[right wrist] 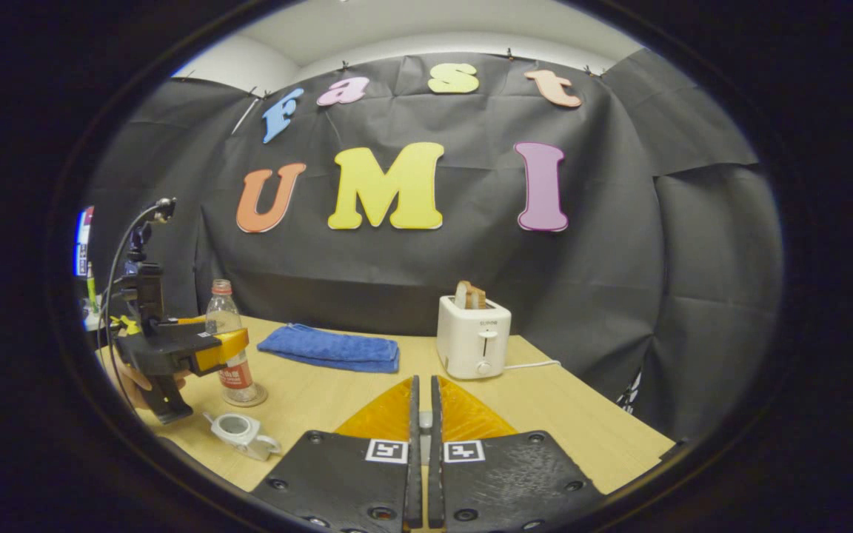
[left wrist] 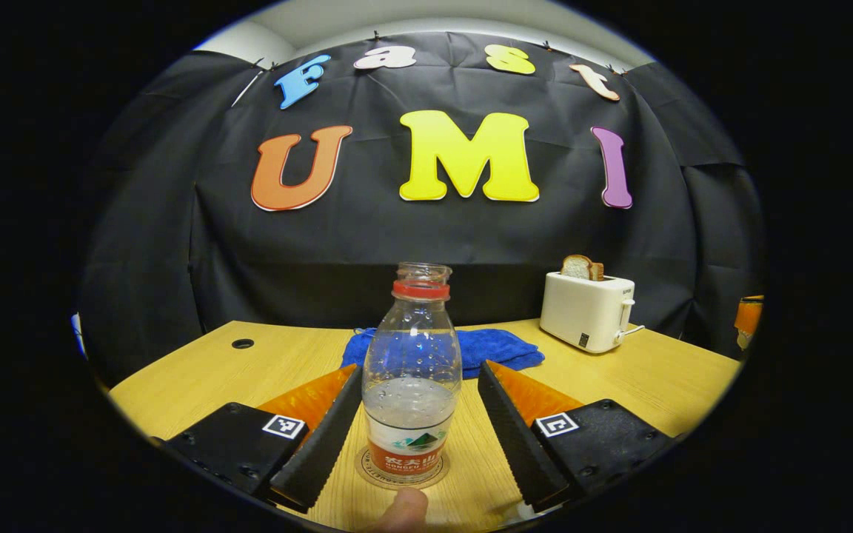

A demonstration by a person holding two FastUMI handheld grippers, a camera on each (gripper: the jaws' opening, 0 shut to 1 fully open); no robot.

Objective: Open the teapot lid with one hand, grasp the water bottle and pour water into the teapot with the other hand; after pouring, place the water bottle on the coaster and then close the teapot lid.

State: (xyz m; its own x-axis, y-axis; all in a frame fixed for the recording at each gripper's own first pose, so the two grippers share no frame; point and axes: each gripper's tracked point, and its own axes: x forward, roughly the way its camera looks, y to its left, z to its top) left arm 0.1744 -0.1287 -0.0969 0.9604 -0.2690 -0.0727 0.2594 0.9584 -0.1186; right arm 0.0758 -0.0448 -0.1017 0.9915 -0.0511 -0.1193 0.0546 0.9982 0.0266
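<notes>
An uncapped clear water bottle (left wrist: 412,370) with a red neck ring, partly filled, stands upright on a round coaster (left wrist: 367,474). My left gripper (left wrist: 419,370) is open, one finger on each side of the bottle and slightly apart from it. In the right gripper view the bottle (right wrist: 222,311) and coaster (right wrist: 249,400) are at the far left, with the left gripper (right wrist: 228,348) held by a hand. In front of them sits a small white teapot (right wrist: 241,433), its top open. My right gripper (right wrist: 424,381) is shut; a small pale piece, apparently the teapot lid (right wrist: 424,423), shows in the slit between its fingers.
A white toaster (left wrist: 588,311) (right wrist: 473,337) holding a bread slice stands at the back right of the wooden table (left wrist: 656,377). A folded blue towel (left wrist: 504,348) (right wrist: 330,348) lies behind the bottle. A cable hole (left wrist: 243,343) is at the back left.
</notes>
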